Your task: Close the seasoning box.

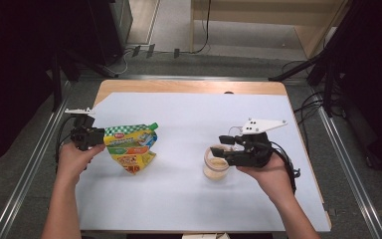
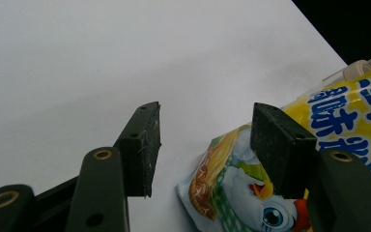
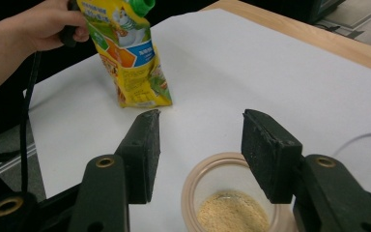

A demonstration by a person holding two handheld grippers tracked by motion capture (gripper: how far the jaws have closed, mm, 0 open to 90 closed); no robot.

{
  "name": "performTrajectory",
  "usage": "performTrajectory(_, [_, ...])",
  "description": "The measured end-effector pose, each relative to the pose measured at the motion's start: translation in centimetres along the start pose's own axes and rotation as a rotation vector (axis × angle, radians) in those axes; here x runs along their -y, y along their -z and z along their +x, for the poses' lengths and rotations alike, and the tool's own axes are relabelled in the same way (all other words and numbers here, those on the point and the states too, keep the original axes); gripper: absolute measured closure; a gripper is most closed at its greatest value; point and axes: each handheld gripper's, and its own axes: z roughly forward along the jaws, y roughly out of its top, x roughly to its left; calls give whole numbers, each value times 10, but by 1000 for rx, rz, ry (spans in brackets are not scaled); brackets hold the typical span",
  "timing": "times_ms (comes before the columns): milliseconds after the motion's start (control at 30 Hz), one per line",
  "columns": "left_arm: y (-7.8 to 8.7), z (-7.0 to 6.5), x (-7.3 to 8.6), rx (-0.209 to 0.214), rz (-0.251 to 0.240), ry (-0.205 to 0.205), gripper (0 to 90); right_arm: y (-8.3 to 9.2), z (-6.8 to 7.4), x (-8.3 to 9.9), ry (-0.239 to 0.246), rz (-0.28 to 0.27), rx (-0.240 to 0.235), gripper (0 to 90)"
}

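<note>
left hand (image 1: 73, 160) comes in from bottom left, forearm nearly straight up the frame, fist wrapped round the left gripper (image 1: 98, 137), which points level toward table centre. its jaws are parted with a clear gap between the pads in the left gripper view; one pad (image 2: 280, 147) sits over the edge of the pouch (image 2: 290, 183), the other over bare sheet. can't tell from that view whether a pad presses on the pouch, so no confirmed grip. pouch (image 1: 131, 147) is a yellow-green spouted bag with a green cap (image 3: 141, 5), at the left of the white sheet (image 1: 189, 199), tilted, lower corner on the sheet, upper edge just at the left gripper. right hand (image 1: 271, 175) enters from bottom right, palm under the right gripper (image 1: 222, 149), which points left across the table. its jaws are apart, about half way, nothing between the pads; they hang just above the rim of the jar (image 3: 232, 198). jar (image 1: 216, 164) is a small clear open one, yellowish powder in the bottom, standing right of centre on the sheet, well apart from the pouch.
</note>
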Motion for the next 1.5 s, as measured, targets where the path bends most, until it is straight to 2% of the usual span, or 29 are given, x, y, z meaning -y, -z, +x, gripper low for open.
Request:
performTrajectory(267, [-1, -1, 1, 8, -2, -3, 450, 28, -13, -6, -8, -42, 60, 556])
performTrajectory(467, [-1, -1, 1, 12, 0, 0, 447, 50, -29, -4, -44, -76, 125, 654])
performTrajectory(600, [0, -1, 1, 21, -4, 1, 447, 59, -42, 0, -88, -86, 157, 710])
performTrajectory(733, [-1, -1, 2, 21, -3, 0, 447, 65, -54, 7, -128, -102, 189, 831])
performTrajectory(800, [-1, -1, 2, 17, 0, 1, 447, 64, -59, 11, -144, -90, 234, 900])
performTrajectory(833, [-1, -1, 2, 14, -1, 0, 447, 63, -61, 13, -149, -89, 240, 900])
performTrajectory(1033, [-1, -1, 2, 21, -2, 0, 447, 38, -77, 33, -213, -47, 195, 900])
performTrajectory(1167, [-1, -1, 2, 20, 1, -2, 447, 24, -80, 42, -241, -21, 153, 900])
performTrajectory(1500, [-2, 1, 2, 13, -6, 13, 446, 10, -65, 40, -201, 7, 104, 900])
